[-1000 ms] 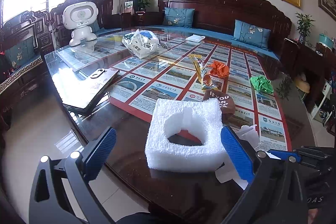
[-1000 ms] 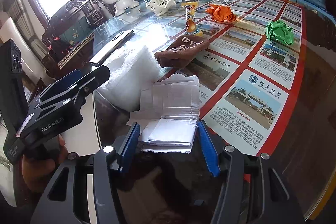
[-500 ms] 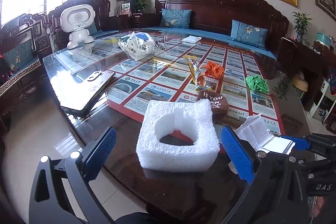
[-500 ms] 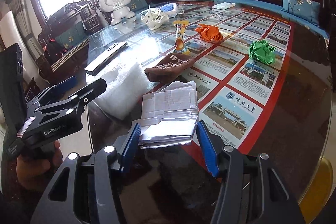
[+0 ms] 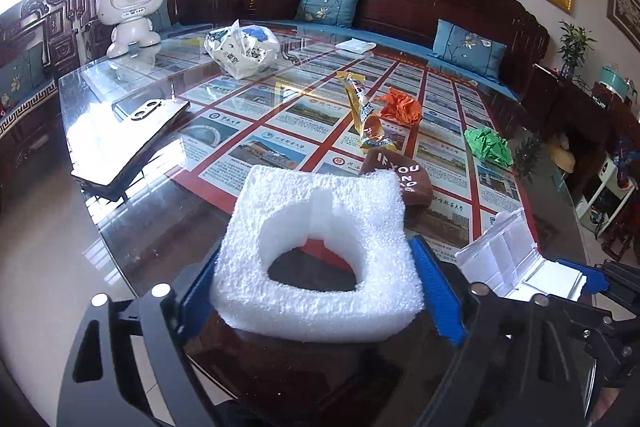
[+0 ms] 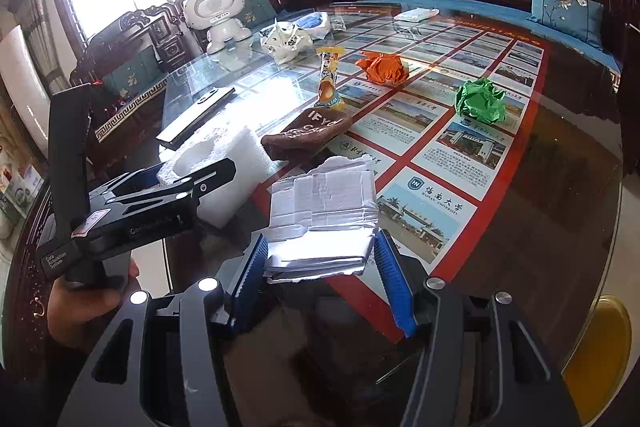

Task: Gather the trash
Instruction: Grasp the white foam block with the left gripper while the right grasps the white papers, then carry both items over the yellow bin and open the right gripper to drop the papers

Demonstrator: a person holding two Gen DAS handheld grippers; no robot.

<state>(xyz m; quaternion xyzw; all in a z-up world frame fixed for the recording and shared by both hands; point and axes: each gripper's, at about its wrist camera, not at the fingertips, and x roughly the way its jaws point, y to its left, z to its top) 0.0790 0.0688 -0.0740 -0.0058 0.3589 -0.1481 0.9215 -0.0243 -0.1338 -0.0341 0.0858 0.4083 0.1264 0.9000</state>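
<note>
A white foam block (image 5: pixel 316 255) with a hollow middle lies on the near edge of the glass table (image 5: pixel 168 227). My left gripper (image 5: pixel 316 267) straddles it, its jaws closing, and both blue pads touch the block's sides. My right gripper (image 6: pixel 322 239) is shut on a folded white paper carton (image 6: pixel 324 203), held just above the table to the right of the foam. Further trash lies beyond: a brown cloth pouch (image 5: pixel 404 179), a yellow snack wrapper (image 5: pixel 362 111), orange crumpled paper (image 5: pixel 400 107) and green crumpled paper (image 5: pixel 488 145).
A flat silver case (image 5: pixel 128 139) lies at the left. A white plastic bag (image 5: pixel 240 51) and a white toy robot (image 5: pixel 130 11) stand at the far left. Dark wooden sofas surround the table. A hand (image 6: pixel 88 303) grips the left tool.
My left gripper moved forward around the foam block and its jaws narrowed onto the sides. The right gripper lifted the carton slightly off the table.
</note>
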